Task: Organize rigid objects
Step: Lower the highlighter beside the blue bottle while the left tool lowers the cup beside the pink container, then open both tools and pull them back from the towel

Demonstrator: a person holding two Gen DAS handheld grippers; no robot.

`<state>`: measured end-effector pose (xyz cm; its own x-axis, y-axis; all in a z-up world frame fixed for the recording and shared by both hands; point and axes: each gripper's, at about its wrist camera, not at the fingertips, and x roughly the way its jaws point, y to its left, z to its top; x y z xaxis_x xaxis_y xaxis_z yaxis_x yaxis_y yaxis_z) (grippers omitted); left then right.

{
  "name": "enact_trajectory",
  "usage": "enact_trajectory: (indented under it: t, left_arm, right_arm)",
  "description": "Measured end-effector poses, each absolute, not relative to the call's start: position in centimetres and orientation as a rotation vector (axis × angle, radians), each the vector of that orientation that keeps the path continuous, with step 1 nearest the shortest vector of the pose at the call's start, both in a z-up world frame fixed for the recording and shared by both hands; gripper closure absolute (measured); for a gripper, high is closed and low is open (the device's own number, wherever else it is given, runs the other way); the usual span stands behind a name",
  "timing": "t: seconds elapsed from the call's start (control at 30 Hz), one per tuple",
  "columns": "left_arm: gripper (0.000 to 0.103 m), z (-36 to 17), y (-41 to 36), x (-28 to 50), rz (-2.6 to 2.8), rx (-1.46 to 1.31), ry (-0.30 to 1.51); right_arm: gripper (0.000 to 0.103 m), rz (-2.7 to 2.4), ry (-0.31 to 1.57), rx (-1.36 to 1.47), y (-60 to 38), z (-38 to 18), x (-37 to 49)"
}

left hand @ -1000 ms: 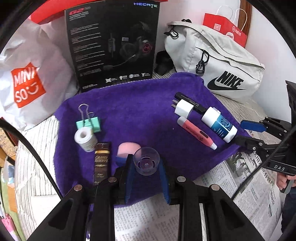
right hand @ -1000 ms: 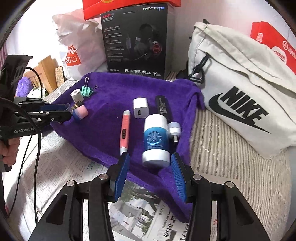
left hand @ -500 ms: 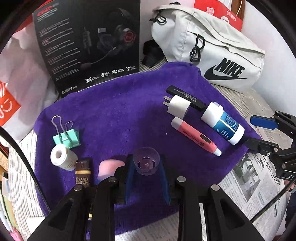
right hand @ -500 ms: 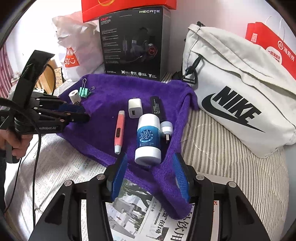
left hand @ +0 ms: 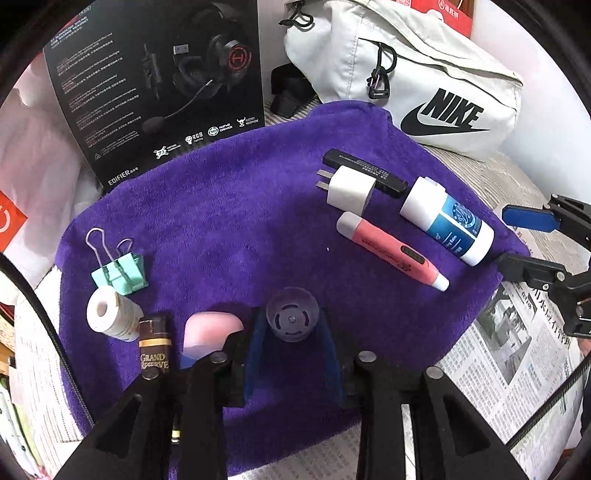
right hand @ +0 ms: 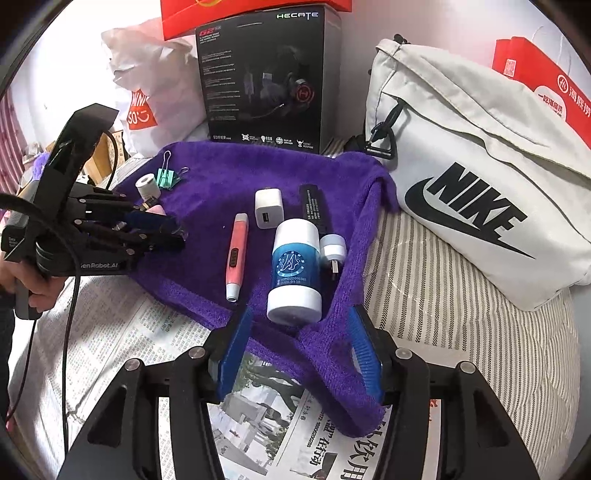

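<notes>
Bkgd: headset box, Nike bag, newspaper, red bag.

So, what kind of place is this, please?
Probably a bedroom at home: a purple towel spread on a striped mattress, with a Nike bag and shopping bags against the wall.

White wall behind. Striped bed cover with newspaper spread on it. At the back a black headset box, white shopping bag, red paper bag, pale Nike bag. Even indoor light.
</notes>
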<state>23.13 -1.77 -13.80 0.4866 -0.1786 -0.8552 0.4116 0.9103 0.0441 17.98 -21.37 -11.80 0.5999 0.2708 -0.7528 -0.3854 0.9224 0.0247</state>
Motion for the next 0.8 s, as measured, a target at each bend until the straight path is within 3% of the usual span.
enact_trajectory:
  t: [0.13,0.3,0.43,0.53,0.6,0.8]
  left_arm:
    - [0.062,-13.3,-1.3,22.8,-0.363,0.234,1.011]
    - [0.053,-12.1,-1.2,21.1,-0.348,0.255,0.993]
    - [0.036,-11.0,0.1,20.0,-0.317,0.215,0.979]
    - [0.027,-10.4,1.2,18.8,-0.307,0.183,0.98]
    - [0.025,-10.0,1.7,17.7,-0.279,0.182,0.972]
    - [0.01,-8.7,2.9,14.6,-0.196,0.147,0.941]
  right_arm:
    - [0.047,0.37,0.849,-0.143,-21.6,-11.7,17.5]
    - [0.037,0.361,0.847,-0.131,-21.7,-11.4,16.7]
    - [0.033,0.362,0.858,-0.109,-21.5,-11.3,16.4]
    - [0.027,0.359,0.87,-0.085,-21.1,-11.2,16.1]
    - [0.017,0.348,0.874,-0.064,-20.9,-11.0,15.9]
    - [0.01,0.331,0.886,0.001,-20.3,-10.1,14.7]
